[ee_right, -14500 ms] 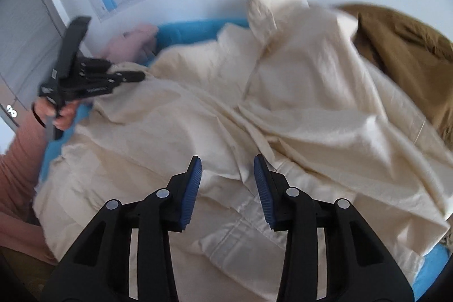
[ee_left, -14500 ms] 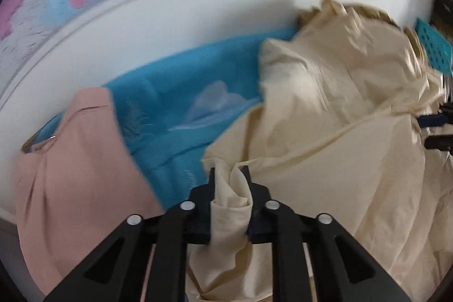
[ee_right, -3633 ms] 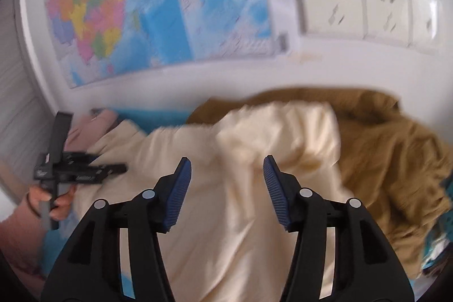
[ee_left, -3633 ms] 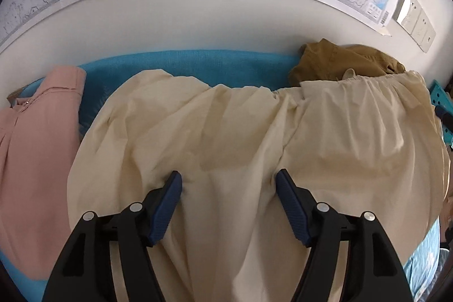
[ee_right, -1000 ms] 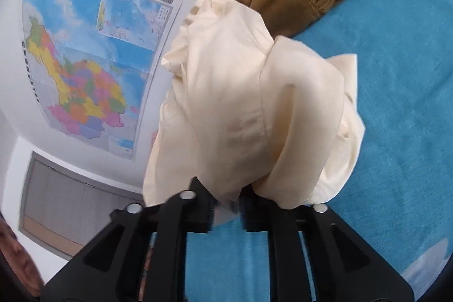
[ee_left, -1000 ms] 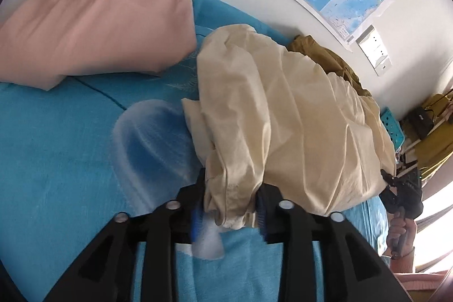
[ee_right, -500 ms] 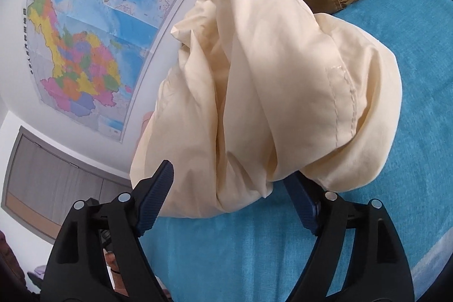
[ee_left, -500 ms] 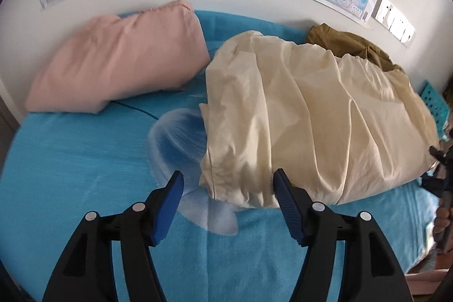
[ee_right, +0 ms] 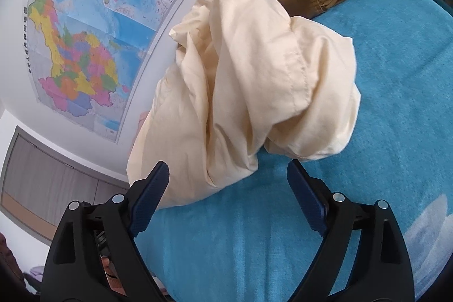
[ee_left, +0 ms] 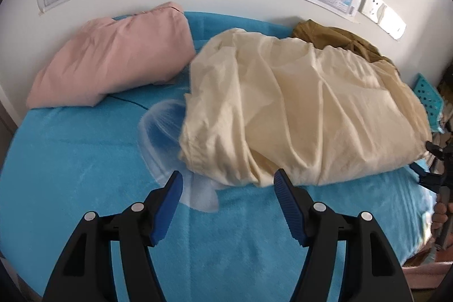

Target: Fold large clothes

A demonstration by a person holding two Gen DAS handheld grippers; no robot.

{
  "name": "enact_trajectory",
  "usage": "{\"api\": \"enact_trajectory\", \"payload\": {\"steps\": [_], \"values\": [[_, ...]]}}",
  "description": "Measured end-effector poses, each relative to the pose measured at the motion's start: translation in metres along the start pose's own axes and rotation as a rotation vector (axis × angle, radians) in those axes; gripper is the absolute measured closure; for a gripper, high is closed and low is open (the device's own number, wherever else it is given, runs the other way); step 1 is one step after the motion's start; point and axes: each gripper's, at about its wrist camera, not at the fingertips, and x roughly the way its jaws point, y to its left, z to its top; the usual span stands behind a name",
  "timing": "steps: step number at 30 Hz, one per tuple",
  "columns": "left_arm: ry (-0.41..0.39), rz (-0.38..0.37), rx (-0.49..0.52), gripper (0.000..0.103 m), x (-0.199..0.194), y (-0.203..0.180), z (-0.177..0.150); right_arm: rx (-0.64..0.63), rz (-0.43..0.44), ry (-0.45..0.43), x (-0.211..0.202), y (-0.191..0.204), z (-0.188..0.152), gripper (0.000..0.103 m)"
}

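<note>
A large cream garment (ee_left: pixel 305 115) lies folded in a loose, wrinkled bundle on the blue bedspread (ee_left: pixel 70 160). My left gripper (ee_left: pixel 228 180) is open just in front of its near left corner, not touching it. In the right wrist view the same cream garment (ee_right: pixel 254 75) ends in a rounded fold. My right gripper (ee_right: pixel 228 170) stands at that end with its jaws still opening; a bottom lobe of the cloth hangs between the blue pads, which do not press on it. The right gripper (ee_left: pixel 424 174) also shows at the left wrist view's right edge.
A pink pillow (ee_left: pixel 113 58) lies at the back left against the wall. A brown garment (ee_left: pixel 339 38) is heaped behind the cream one near the wall. A teal perforated basket (ee_left: pixel 429 95) sits at the right. A map (ee_right: pixel 85 47) hangs on the wall.
Both grippers let go of the cream garment's near edge and opened wide. The left one drew back and up from the cloth. The bundle settled onto the bedspread.
</note>
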Motion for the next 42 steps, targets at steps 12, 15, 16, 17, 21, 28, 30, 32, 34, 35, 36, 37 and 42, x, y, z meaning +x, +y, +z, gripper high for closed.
{"api": "enact_trajectory", "payload": {"steps": [12, 15, 16, 17, 21, 28, 30, 32, 34, 35, 36, 37, 42], "values": [[-0.051, 0.082, -0.015, 0.032, 0.004, 0.009, 0.012, -0.247, -0.249, -0.158, -0.044, 0.031, -0.002, 0.042], [-0.045, 0.07, -0.016, 0.032, 0.017, 0.009, 0.02, -0.299, -0.312, -0.169, -0.034, 0.033, 0.003, 0.042], [-0.041, 0.067, -0.018, 0.04, 0.021, 0.01, 0.021, -0.319, -0.341, -0.169, -0.028, 0.034, 0.005, 0.041], [-0.03, 0.057, -0.023, 0.048, 0.028, 0.011, 0.023, -0.329, -0.362, -0.167, -0.021, 0.033, 0.007, 0.046], [-0.026, 0.021, -0.062, 0.067, 0.037, 0.015, 0.027, -0.307, -0.323, -0.176, -0.025, 0.026, 0.021, 0.083], [-0.022, 0.053, -0.042, 0.055, 0.04, 0.014, 0.026, -0.224, -0.342, -0.152, -0.033, -0.001, 0.032, 0.092], [-0.045, 0.125, 0.018, 0.051, 0.033, 0.005, 0.026, -0.221, -0.347, -0.144, -0.038, -0.002, 0.032, 0.077], [-0.084, 0.114, 0.033, 0.049, 0.019, 0.004, 0.028, -0.214, -0.342, -0.194, -0.056, 0.004, 0.031, 0.059], [-0.125, 0.097, 0.032, 0.045, 0.006, 0.006, 0.031, -0.275, -0.357, -0.242, -0.07, 0.02, 0.027, 0.058], [-0.148, 0.068, 0.032, 0.044, -0.002, 0.005, 0.034, -0.327, -0.353, -0.264, -0.074, 0.034, 0.026, 0.052], [-0.163, 0.029, 0.041, 0.041, -0.007, 0.002, 0.036, -0.367, -0.347, -0.261, -0.072, 0.043, 0.026, 0.048], [-0.174, 0.0, 0.054, 0.039, -0.008, -0.002, 0.04, -0.437, -0.369, -0.233, -0.061, 0.056, 0.028, 0.043], [-0.134, -0.026, 0.137, 0.038, 0.02, -0.032, 0.049, -0.535, -0.5, -0.174, -0.004, 0.057, 0.05, 0.062]]}}
